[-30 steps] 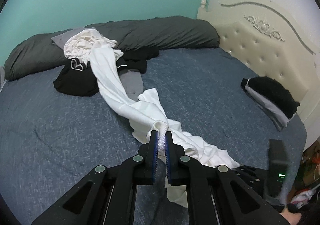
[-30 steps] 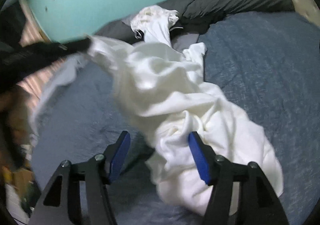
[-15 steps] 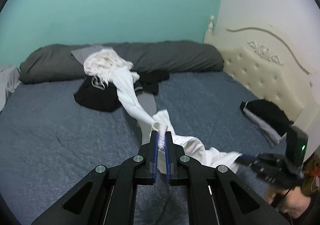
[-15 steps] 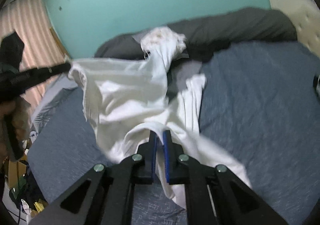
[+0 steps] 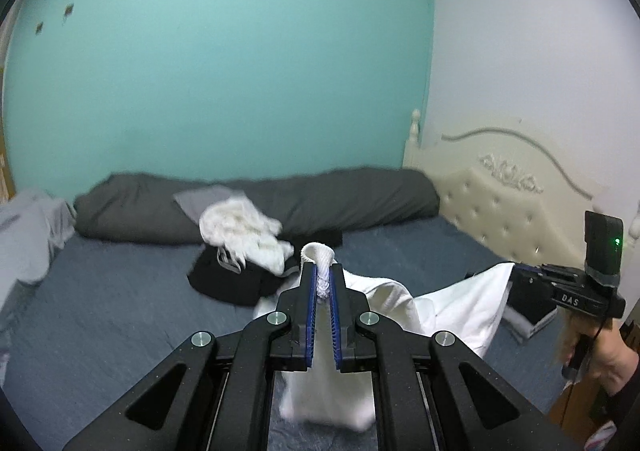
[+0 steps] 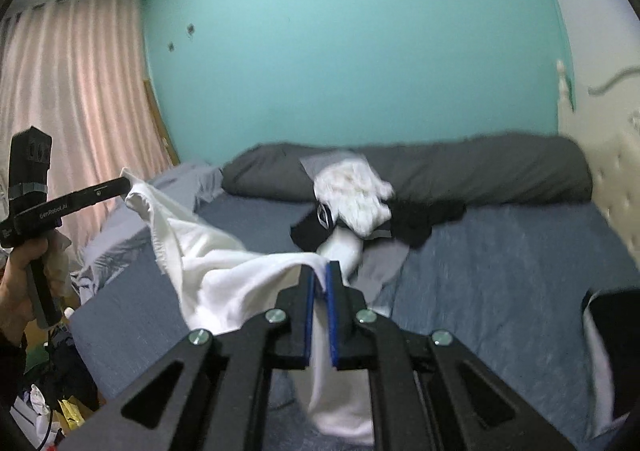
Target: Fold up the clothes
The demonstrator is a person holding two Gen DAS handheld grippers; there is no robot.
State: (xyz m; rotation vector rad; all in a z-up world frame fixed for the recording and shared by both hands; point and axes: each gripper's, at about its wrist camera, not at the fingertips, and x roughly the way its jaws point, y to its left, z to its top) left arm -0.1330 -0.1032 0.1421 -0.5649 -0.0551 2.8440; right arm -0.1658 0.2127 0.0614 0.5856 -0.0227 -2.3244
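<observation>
A white garment (image 5: 452,307) hangs stretched between my two grippers above the blue bed. My left gripper (image 5: 323,271) is shut on one bunched edge of it. My right gripper (image 6: 319,271) is shut on another edge; the garment (image 6: 224,275) sags between them. The right gripper also shows at the right of the left wrist view (image 5: 520,279), and the left gripper at the left of the right wrist view (image 6: 120,183). One leg or sleeve of the garment trails down to the clothes pile (image 6: 352,199).
A pile of black, white and grey clothes (image 5: 240,251) lies at the far side of the bed (image 5: 100,311) against a dark grey rolled duvet (image 5: 352,195). A folded dark stack (image 5: 532,315) sits by the cream headboard (image 5: 500,211). Curtains (image 6: 72,111) hang at left.
Both grippers rose and moved apart, lifting the white garment off the bed. The right gripper closed on the garment's edge after being open a second ago.
</observation>
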